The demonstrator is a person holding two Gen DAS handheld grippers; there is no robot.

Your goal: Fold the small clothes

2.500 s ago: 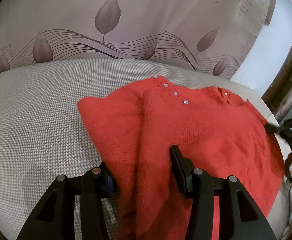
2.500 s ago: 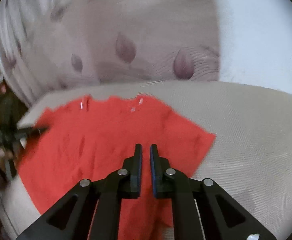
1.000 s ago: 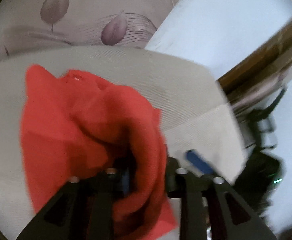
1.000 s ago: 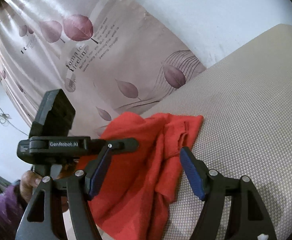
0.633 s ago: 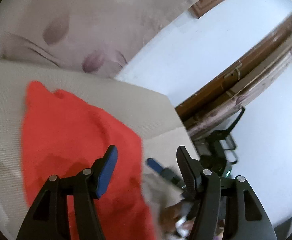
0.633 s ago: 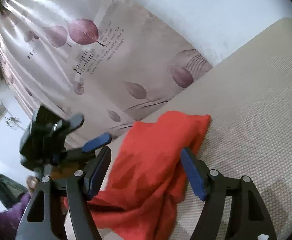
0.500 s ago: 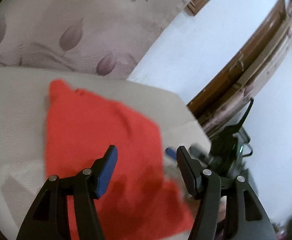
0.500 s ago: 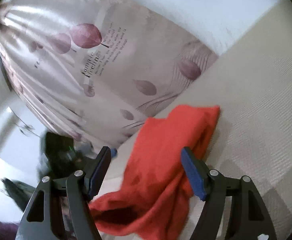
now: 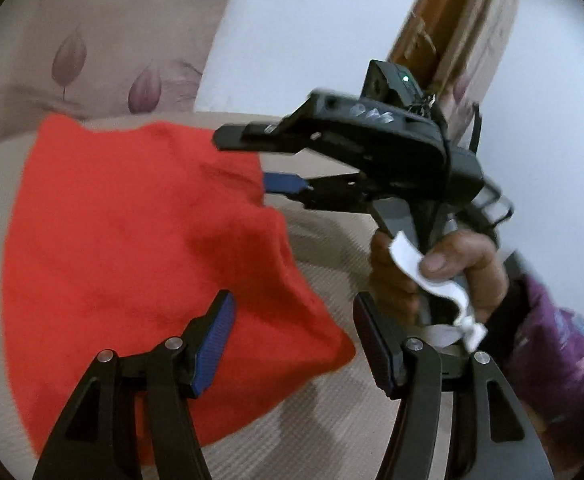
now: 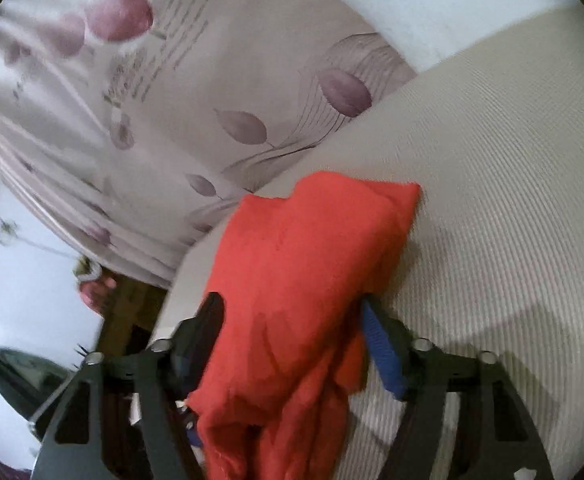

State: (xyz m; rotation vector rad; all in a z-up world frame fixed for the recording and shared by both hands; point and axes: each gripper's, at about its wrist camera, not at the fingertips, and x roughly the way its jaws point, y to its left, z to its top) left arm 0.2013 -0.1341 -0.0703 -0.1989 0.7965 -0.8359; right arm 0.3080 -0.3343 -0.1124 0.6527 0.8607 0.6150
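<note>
The left gripper (image 9: 292, 344) hangs with its blue-padded jaws spread wide and empty over the near edge of the red knitted garment (image 9: 131, 248), which lies bunched on the beige woven cushion (image 9: 332, 412). The right gripper (image 10: 292, 344), jaws also apart, straddles a fold of that cloth without pinching it. Behind hangs a leaf-printed curtain (image 10: 211, 80).
</note>
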